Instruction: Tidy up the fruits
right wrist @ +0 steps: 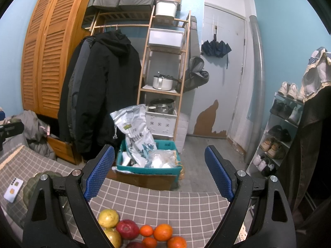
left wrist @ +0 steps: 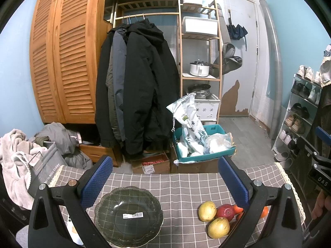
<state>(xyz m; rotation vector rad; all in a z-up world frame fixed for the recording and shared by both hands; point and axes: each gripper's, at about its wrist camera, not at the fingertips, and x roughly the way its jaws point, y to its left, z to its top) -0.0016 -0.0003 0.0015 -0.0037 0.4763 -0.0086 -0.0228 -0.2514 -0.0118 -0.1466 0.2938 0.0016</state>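
Observation:
A dark glass bowl [left wrist: 128, 215] stands empty on the checked tablecloth [left wrist: 182, 188], between the open jaws of my left gripper [left wrist: 165, 177]. Right of it lies a cluster of fruit: two yellow-green pears [left wrist: 207, 210], a red apple [left wrist: 226, 212] and oranges partly hidden behind the right finger. In the right wrist view the same fruit lies below my open right gripper [right wrist: 160, 169]: a pear [right wrist: 108, 218], a red apple [right wrist: 127, 229], several oranges [right wrist: 163, 231]. The bowl's edge [right wrist: 41, 176] shows behind the left finger. Both grippers hold nothing.
A white phone [right wrist: 13, 189] lies on the cloth at the left. Beyond the table's far edge are a teal crate [left wrist: 206, 144] with bags, cardboard boxes, hanging coats [left wrist: 136, 86], a wooden shelf and a shoe rack [left wrist: 300, 111]. The right gripper's body [left wrist: 316, 161] shows at the left view's right edge.

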